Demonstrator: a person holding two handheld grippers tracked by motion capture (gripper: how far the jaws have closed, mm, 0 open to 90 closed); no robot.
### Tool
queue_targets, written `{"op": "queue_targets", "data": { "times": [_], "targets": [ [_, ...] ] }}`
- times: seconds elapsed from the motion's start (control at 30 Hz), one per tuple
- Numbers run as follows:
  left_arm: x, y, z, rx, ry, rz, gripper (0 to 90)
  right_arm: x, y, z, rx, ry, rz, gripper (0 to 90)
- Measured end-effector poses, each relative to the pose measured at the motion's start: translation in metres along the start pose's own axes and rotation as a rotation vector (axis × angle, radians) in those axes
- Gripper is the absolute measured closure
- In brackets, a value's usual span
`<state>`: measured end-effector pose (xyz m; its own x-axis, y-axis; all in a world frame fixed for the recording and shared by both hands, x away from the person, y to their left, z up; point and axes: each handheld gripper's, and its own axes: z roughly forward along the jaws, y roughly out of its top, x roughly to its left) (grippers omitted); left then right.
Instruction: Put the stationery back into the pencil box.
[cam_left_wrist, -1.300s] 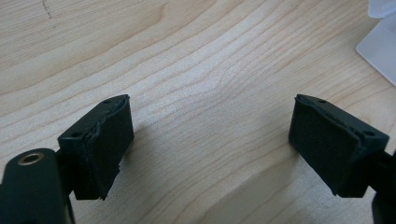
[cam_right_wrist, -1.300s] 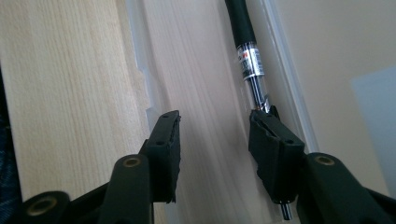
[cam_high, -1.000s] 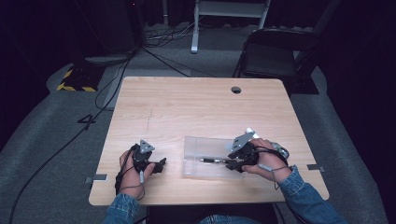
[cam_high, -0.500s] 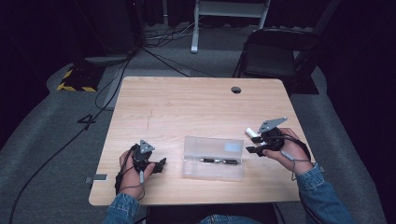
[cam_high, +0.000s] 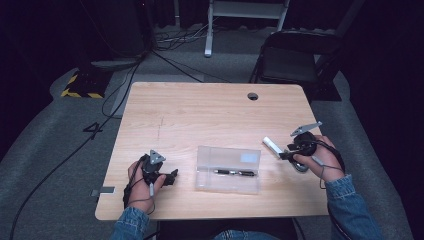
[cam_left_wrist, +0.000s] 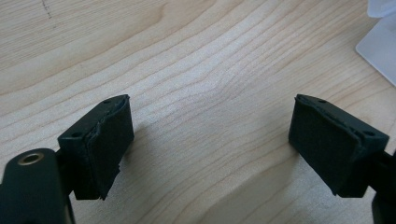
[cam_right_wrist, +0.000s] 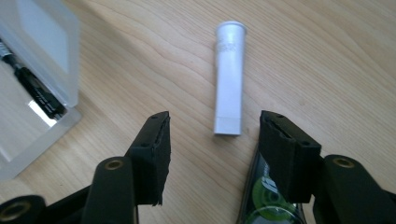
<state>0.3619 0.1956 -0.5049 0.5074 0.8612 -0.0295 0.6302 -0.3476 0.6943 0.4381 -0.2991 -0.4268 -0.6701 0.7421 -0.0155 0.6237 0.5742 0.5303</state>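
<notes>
Left hand (cam_high: 142, 177) holds the left gripper (cam_high: 172, 176) low at near left, jaws wide apart w/ nothing between. Right hand (cam_high: 320, 157) at far right; right gripper (cam_high: 280, 154) points left, jaws just opening, nothing gripped.

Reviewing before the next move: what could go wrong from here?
1. The small white plastic tube lies loose on the wooden table ahead of the right gripper, whose jaws have just been opening with nothing between them; being round, it might roll if nudged.
2. The clear plastic case holding a black pen sits close by; a sweep could shove it.
</notes>
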Motion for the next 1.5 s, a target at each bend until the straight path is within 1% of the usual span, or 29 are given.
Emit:
{"op": "queue_targets", "data": {
  "times": [0.13, 0.53, 0.7, 0.77, 0.9, 1.13, 1.3, 1.4, 1.43, 1.47, 1.5],
  "targets": [
    [0.0, 0.0, 0.0, 0.002, -0.001, 0.0, 14.3, -0.006, -0.003, 0.003, 0.022, -0.02, 0.027, 42.2],
    [0.0, 0.0, 0.0, 0.0, 0.0, 0.0, 14.3, -0.019, -0.013, 0.014, 0.073, -0.066, 0.071, 33.9],
    [0.0, 0.0, 0.0, 0.002, -0.001, 0.0, 14.3, -0.024, -0.016, 0.018, 0.091, -0.071, 0.083, 33.3],
    [0.0, 0.0, 0.0, 0.0, 0.0, 0.0, 14.3, -0.025, -0.017, 0.019, 0.096, -0.082, 0.087, 33.3],
    [0.0, 0.0, 0.0, 0.001, 0.0, 0.0, 14.3, -0.029, -0.02, 0.022, 0.112, -0.089, 0.101, 33.4],
    [0.0, 0.0, 0.0, 0.002, -0.001, 0.001, 14.3, -0.034, -0.025, 0.028, 0.136, -0.084, 0.122, 33.3],
    [0.0, 0.0, 0.0, 0.0, 0.0, 0.0, 14.3, -0.037, -0.028, 0.031, 0.151, -0.076, 0.139, 36.9],
    [0.0, 0.0, 0.0, 0.002, -0.001, 0.0, 14.3, -0.037, -0.029, 0.032, 0.17, -0.062, 0.148, 43.2],
    [0.0, 0.0, 0.0, 0.0, 0.0, 0.0, 14.3, -0.037, -0.029, 0.031, 0.168, -0.061, 0.149, 48.5],
    [0.0, 0.0, 0.0, 0.002, -0.001, 0.001, 14.3, -0.038, -0.029, 0.031, 0.174, -0.059, 0.146, 50.8],
    [0.0, 0.0, 0.0, 0.002, -0.001, 0.001, 14.3, -0.038, -0.029, 0.031, 0.174, -0.059, 0.146, 50.8]
  ]
}}
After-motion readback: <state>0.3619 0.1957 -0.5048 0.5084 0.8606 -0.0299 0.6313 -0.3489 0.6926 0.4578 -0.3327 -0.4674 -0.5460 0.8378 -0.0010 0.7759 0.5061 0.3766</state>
